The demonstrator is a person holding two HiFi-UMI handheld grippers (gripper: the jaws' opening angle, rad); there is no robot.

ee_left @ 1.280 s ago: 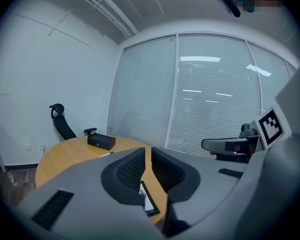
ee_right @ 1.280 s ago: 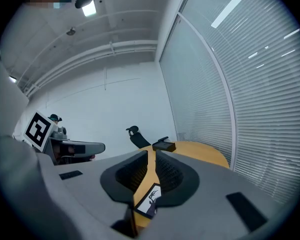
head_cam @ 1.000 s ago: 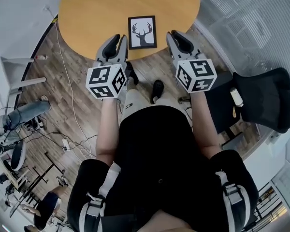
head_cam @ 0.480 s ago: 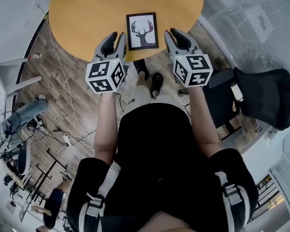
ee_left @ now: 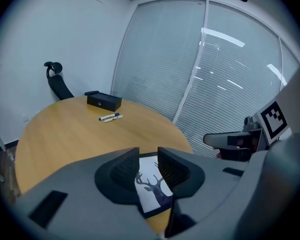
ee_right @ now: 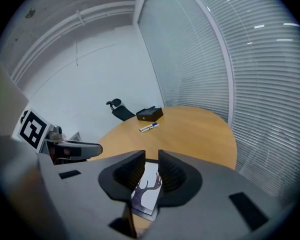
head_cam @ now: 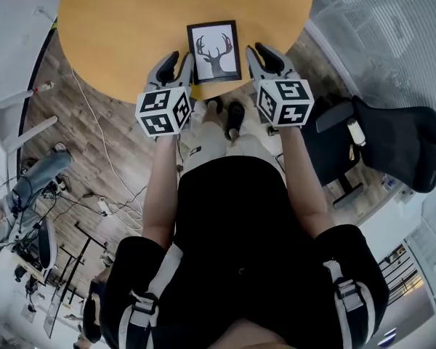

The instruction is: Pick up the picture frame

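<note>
Pale slatted window blinds close off the room behind a round wooden table. The task's thing lies flat near that table's near edge, in the upper middle of the head view: a black-bordered rectangular picture frame showing a dark deer-head silhouette on white. The only container we see is a small black rectangular box at the far side of the tabletop, left of centre in the left gripper view; we cannot see inside it. Two marker pens lie just beside it, well apart from the frame. Our left gripper sits close by the frame's lower left corner and our right gripper just off its right edge. The jaws of both have just been opening and stand apart, pinching nothing, with the frame showing through each gap. At the right of the head view, a black office chair stands beside the table, and brown plank floor shows at the left.
</note>
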